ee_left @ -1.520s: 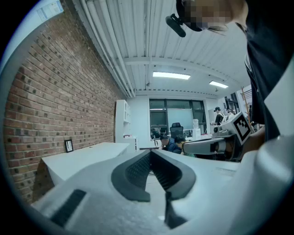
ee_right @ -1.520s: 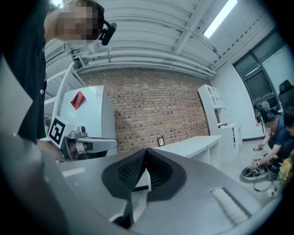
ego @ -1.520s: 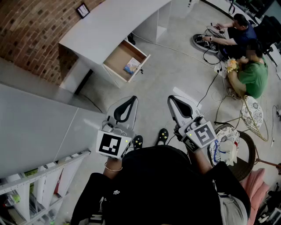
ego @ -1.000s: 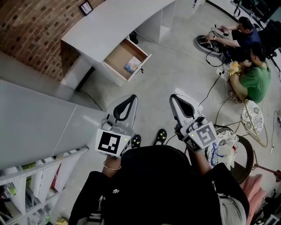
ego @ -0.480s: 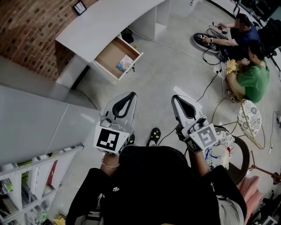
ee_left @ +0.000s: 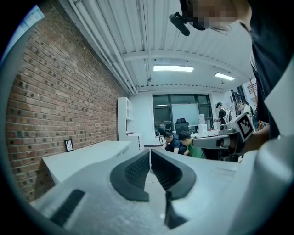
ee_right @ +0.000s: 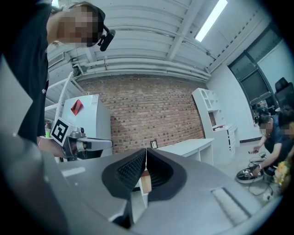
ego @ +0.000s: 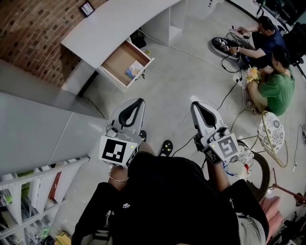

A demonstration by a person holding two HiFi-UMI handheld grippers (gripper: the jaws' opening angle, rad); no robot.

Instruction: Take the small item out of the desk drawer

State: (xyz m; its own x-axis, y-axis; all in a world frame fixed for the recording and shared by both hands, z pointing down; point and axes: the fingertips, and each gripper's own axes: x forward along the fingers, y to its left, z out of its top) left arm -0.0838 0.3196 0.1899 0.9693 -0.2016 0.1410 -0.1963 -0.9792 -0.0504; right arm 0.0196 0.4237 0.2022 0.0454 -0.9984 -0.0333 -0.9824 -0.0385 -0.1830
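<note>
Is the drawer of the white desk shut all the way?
No, the light brown wooden drawer stands pulled out from the white desk, with a small colourful item lying inside it.

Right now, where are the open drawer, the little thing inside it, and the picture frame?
open drawer [ego: 118,61]: head view, bare wooden bottom.
small item [ego: 134,70]: head view, its middle.
picture frame [ego: 87,8]: head view, its middle.
</note>
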